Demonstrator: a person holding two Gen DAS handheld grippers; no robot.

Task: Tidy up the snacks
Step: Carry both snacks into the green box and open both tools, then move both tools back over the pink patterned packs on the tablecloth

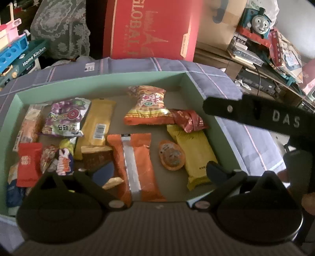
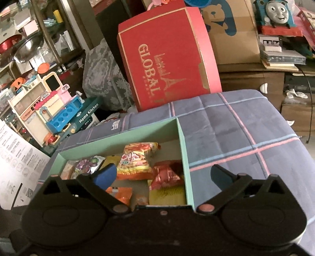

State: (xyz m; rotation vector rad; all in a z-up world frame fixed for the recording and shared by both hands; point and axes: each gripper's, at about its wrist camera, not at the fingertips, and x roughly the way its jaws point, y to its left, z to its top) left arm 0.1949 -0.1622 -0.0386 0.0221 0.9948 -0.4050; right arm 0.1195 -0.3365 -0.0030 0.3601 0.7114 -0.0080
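A shallow green box on a plaid cloth holds several snack packs: an orange-and-red bag, a long orange pack, a yellow pack, a purple bag, a red candy. My left gripper is open and empty above the box's near edge. The right gripper's body crosses the left wrist view beside the box's right wall. My right gripper is open and empty above the box's right wall, over the red candy.
A blue-grey plaid cloth covers the surface right of the box. A red "GLOBAL" carton stands behind it. A toy kitchen is at the left, a toy train and cardboard boxes at the right. A printed sheet lies left.
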